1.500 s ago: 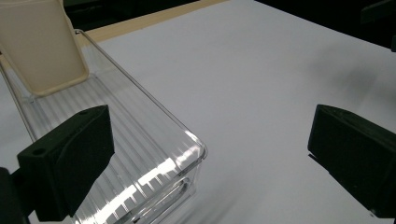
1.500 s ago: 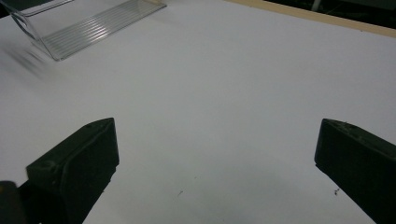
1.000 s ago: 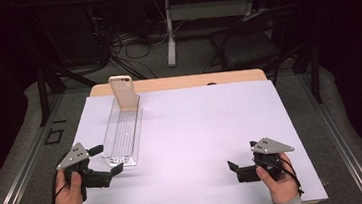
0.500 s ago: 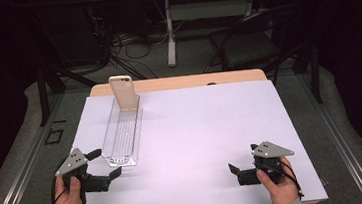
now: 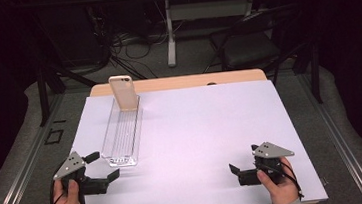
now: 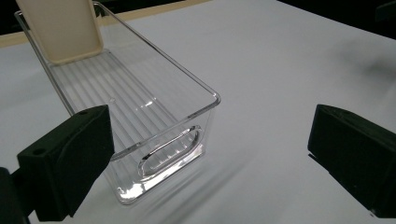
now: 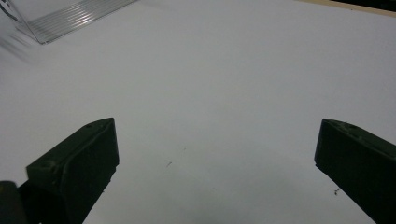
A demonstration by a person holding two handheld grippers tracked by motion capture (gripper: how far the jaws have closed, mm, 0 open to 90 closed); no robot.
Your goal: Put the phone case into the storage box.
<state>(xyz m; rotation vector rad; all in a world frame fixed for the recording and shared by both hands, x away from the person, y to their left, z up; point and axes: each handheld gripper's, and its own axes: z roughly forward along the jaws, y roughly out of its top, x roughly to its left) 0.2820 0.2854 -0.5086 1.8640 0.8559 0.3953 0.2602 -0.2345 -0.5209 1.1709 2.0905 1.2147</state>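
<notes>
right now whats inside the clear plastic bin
One cream rectangular phone case stands tilted at the far end of the clear ribbed plastic bin; the rest looks bare. The floor behind the case is covered.

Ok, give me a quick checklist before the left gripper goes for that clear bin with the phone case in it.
1. Left gripper open: ok, jaws wide apart.
2. Lined up with the clear bin: ok, its near end sits between the jaws in the left gripper view.
3. Touching the bin: not ok, the jaws stand short of it.
4. Beige phone case settled: ok, it leans upright at the bin's far end.
5. Right gripper out of the way: ok, open over the bare white table cover.
6. Bin's weight: cannot tell.
</notes>
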